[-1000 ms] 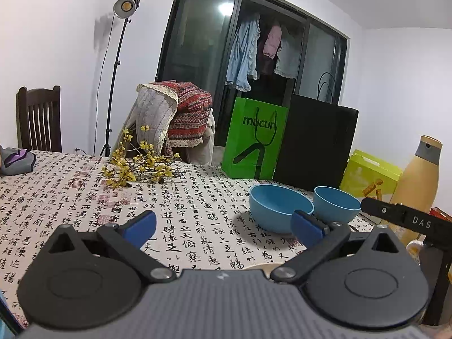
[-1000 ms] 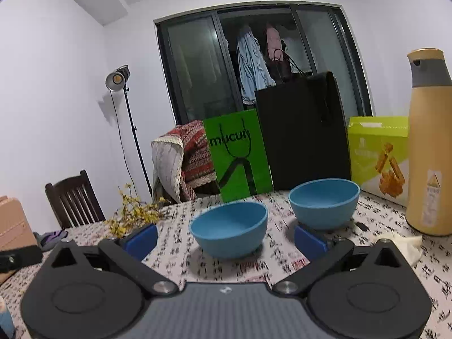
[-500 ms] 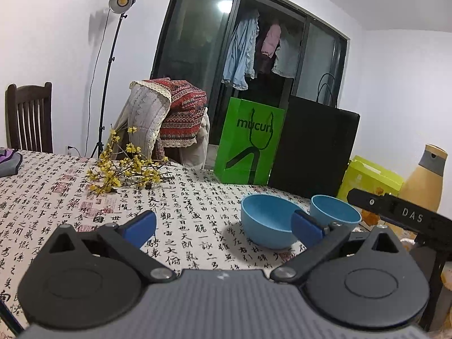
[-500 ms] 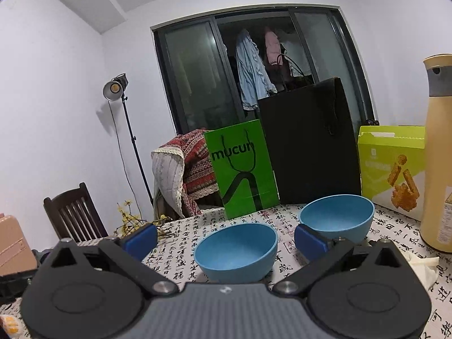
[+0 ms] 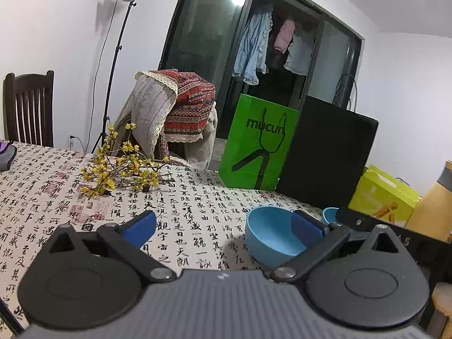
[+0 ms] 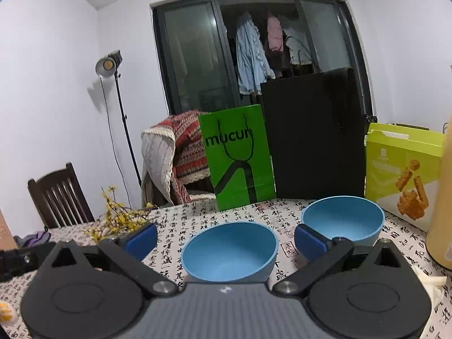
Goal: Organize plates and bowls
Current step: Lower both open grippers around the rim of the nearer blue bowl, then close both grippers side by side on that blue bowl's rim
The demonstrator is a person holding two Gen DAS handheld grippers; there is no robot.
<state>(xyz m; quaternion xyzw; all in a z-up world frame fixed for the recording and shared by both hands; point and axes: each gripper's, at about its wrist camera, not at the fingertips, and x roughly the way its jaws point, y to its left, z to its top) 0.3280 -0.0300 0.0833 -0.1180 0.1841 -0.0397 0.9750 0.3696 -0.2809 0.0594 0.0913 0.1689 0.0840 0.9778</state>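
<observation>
Two blue bowls sit on the table [image 6: 175, 226], close together but not touching. The near bowl [image 6: 229, 251] is right in front of the right claw [image 6: 226, 238]. The far bowl [image 6: 343, 217] is behind it, to the right, near a tall bottle [image 6: 440, 197].

Both claws are wide open and hold nothing. The right claw is low and level, with the near bowl between its tips. The left claw [image 5: 223, 226] is off to the left, aimed at the same bowl.

The bowl is round and smooth. A bad pinch on its rim could make it slip or tip. A push could knock it into the far bowl. The two claws could also bump.
</observation>
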